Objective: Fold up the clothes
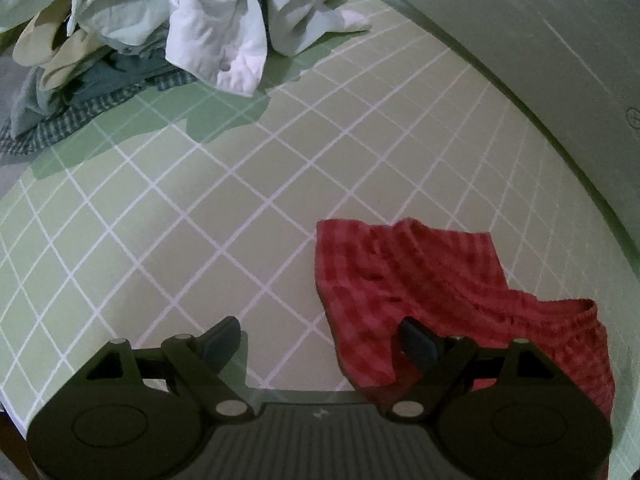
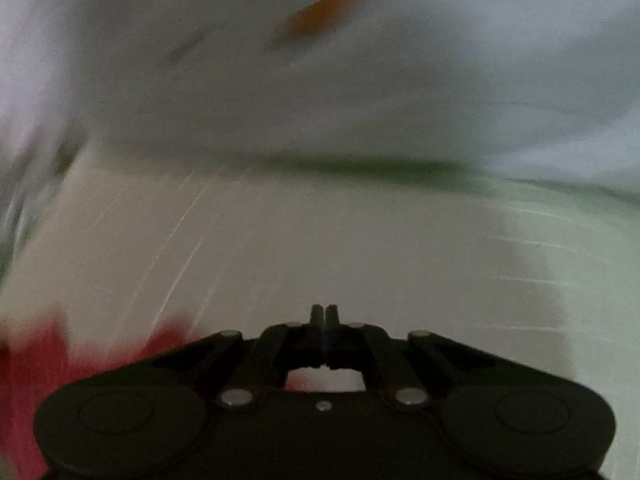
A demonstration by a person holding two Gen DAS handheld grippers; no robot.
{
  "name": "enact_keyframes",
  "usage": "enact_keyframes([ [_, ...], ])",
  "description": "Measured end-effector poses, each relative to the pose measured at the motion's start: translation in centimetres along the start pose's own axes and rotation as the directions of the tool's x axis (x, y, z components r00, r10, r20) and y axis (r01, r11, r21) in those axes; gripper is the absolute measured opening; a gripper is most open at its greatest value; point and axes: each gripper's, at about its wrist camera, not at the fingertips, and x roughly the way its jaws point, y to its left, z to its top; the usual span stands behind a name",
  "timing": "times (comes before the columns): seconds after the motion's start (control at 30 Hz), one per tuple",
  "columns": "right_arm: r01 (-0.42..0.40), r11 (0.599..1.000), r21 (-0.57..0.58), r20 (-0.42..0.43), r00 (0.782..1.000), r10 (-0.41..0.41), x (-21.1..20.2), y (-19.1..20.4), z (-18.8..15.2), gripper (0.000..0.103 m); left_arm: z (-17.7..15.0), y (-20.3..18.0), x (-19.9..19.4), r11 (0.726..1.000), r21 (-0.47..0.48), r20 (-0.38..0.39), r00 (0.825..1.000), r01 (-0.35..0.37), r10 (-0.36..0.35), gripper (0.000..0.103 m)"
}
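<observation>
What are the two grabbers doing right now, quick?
Left gripper: open, holding nothing, right finger over the red shorts.
Right gripper: closed, nothing visible between its fingers; that view is blurred.

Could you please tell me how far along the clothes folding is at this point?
Early on. The red checked shorts lie roughly flat on the grid mat, nothing neatly folded. The left gripper is open, the right gripper shut and empty. The clothes pile remains.
</observation>
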Motion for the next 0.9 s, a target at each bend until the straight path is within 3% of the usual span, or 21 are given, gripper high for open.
enact_keyframes([
  [0.07, 0.036, 0.995, 0.089, 0.015, 0.999, -0.037, -0.6, -2.6, 0.8, 0.0, -0.2, -0.3, 0.3, 1.0, 0.002, -0.013, 1.0, 0.003, -0.003, 0.087],
  [0.13, 0.07, 0.982, 0.178, 0.027, 0.997, -0.076, -1.2, -5.1, 1.6, 0.009, -0.3, -0.6, 0.7, 1.0, 0.012, -0.031, 1.0, -0.001, 0.001, 0.087],
  [0.2, 0.062, 0.996, 0.07, 0.021, 0.998, -0.064, -1.4, -3.6, 0.8, 0.071, -0.6, -1.0, 0.6, 1.0, 0.021, -0.028, 1.0, -0.002, 0.002, 0.087],
  [0.23, 0.055, 0.998, 0.003, 0.017, 0.998, -0.055, -1.4, -2.6, 0.3, 0.08, -0.7, -1.1, 0.5, 1.0, 0.026, -0.027, 1.0, -0.002, 0.003, 0.087],
  [0.33, -0.022, 0.992, -0.125, -0.023, 1.0, 0.019, -0.8, 0.7, -1.7, 0.09, -1.0, -1.6, 0.4, 0.999, 0.041, -0.023, 1.0, -0.004, 0.005, 0.09],
  [0.37, -0.04, 0.99, -0.138, -0.041, 0.999, 0.035, -0.4, 1.4, -2.2, 0.103, -1.0, -1.7, 0.6, 0.999, 0.042, -0.028, 1.0, -0.009, 0.01, 0.091],
  [0.57, -0.139, 0.974, -0.177, -0.126, 0.985, 0.118, 1.1, 3.7, -3.6, 0.103, -1.1, -1.5, 1.2, 0.999, 0.04, -0.049, 0.998, -0.028, 0.03, 0.092],
  [0.73, -0.142, 0.97, -0.199, -0.169, 0.98, 0.109, 1.9, 4.7, -3.5, 0.098, -0.9, -1.5, 1.3, 0.999, 0.042, -0.047, 0.998, -0.028, 0.03, 0.092],
  [0.8, -0.141, 0.971, -0.195, -0.174, 0.979, 0.107, 2.0, 4.9, -3.7, 0.067, -0.8, -1.5, 1.4, 0.999, 0.041, -0.047, 0.998, -0.027, 0.029, 0.092],
  [0.87, -0.14, 0.966, -0.217, -0.163, 0.981, 0.106, 1.9, 4.9, -3.6, 0.054, -0.9, -1.6, 1.5, 0.999, 0.04, -0.045, 0.999, -0.026, 0.028, 0.092],
  [0.9, -0.151, 0.962, -0.229, -0.162, 0.98, 0.115, 2.0, 4.9, -3.5, 0.036, -0.9, -1.6, 1.5, 0.999, 0.04, -0.045, 0.999, -0.026, 0.027, 0.092],
])
